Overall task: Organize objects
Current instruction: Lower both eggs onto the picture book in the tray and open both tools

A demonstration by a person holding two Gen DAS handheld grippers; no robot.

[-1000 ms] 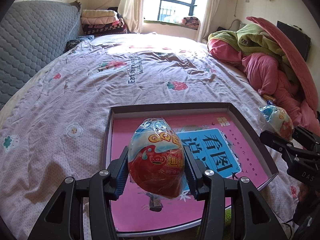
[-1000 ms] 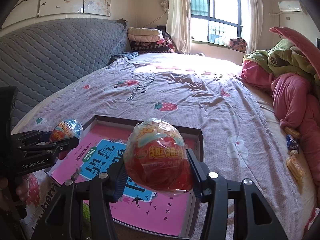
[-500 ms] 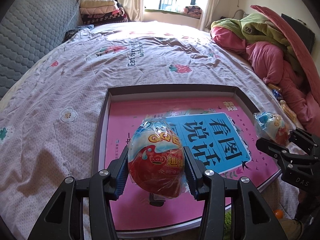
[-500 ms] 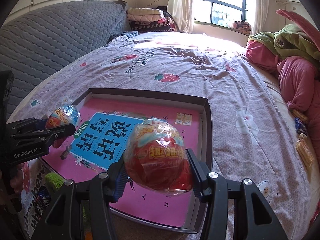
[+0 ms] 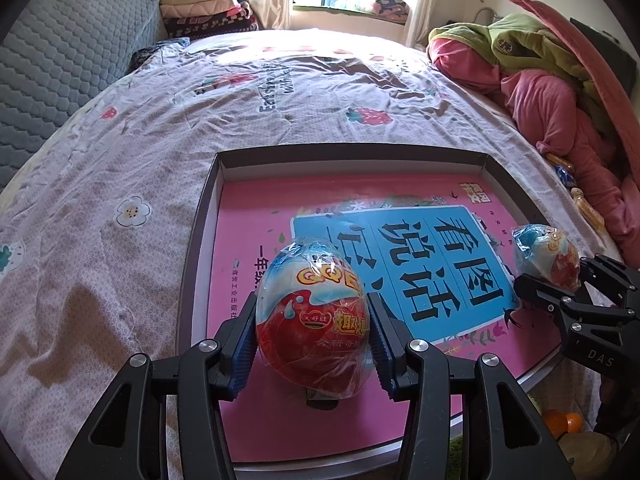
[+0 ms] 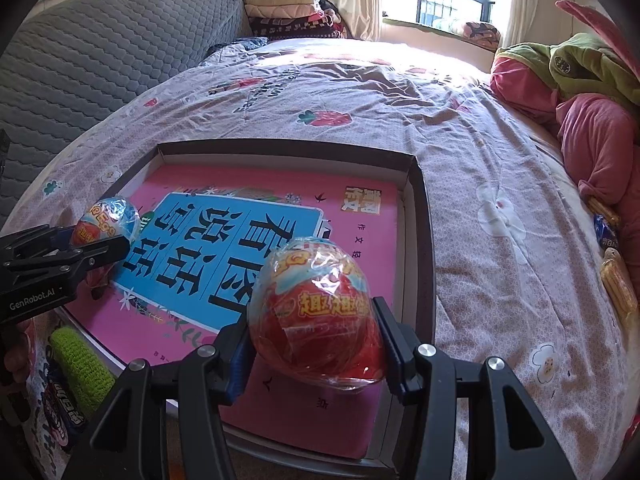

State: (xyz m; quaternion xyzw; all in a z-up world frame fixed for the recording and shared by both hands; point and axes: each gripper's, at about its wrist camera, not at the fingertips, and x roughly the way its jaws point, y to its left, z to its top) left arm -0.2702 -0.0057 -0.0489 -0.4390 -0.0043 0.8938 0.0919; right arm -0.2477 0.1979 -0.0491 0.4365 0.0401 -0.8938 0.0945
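A shallow box [image 5: 200, 240] with a pink and blue book cover in its bottom lies on the bed; it also shows in the right wrist view [image 6: 424, 216]. My left gripper [image 5: 312, 332] is shut on a wrapped red, white and blue toy egg [image 5: 312, 312], held just above the box's near left part. My right gripper [image 6: 316, 336] is shut on a second wrapped toy egg [image 6: 316, 312], above the box's near right part. Each gripper shows in the other's view: the right one [image 5: 556, 280] with its egg [image 5: 548, 256], the left one [image 6: 96, 240] with its egg [image 6: 108, 220].
The bed has a lilac flowered sheet [image 5: 120, 200]. A pile of pink and green bedding [image 5: 552, 92] lies at the right. A grey padded headboard [image 6: 100, 60] stands at the left. Small snack packets [image 6: 616, 280] lie at the right bed edge. A green knitted item [image 6: 80, 364] lies below the box.
Both grippers have moved forward and down over the box, still shut on their eggs. The box now fills more of both views.
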